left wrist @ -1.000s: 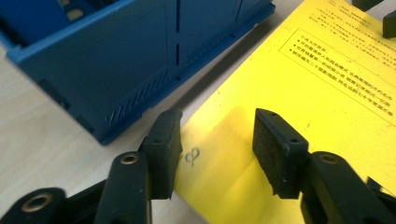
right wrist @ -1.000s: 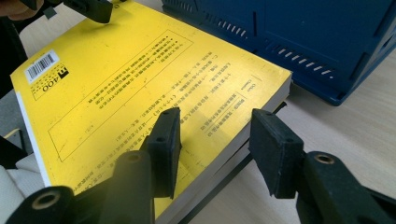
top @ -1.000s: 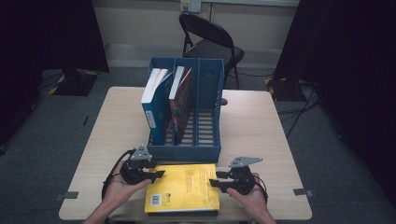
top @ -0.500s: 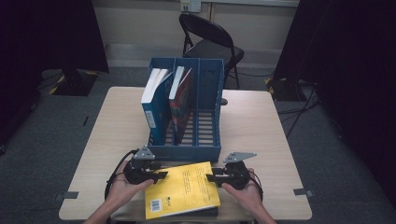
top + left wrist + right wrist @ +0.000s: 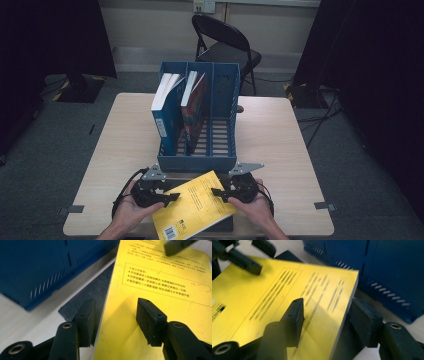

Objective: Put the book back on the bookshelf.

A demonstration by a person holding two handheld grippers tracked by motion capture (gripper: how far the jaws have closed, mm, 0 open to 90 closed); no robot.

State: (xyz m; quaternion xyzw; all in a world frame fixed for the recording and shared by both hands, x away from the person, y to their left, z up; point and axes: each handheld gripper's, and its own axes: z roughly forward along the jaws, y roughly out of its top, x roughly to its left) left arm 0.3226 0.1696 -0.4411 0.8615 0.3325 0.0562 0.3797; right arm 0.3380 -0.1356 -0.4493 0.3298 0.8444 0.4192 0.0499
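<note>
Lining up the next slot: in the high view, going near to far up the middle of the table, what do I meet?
Yellow book held between the two grippers → blue file rack with two books standing in its left compartments → bare far table edge → black folding chair.

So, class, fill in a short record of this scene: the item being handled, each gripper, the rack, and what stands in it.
item handled: yellow book, back cover up, turned askew at the table's near edge
under it: dark book lying flat on the table
left gripper: jaws straddle the yellow book's left edge, pads apart from it; jaws have just been opening
right gripper: jaws straddle the right edge, a gap visible; jaws have just been opening
rack: blue file rack, three slots
contents: blue book in left slot, red book in middle, right slot empty
</note>
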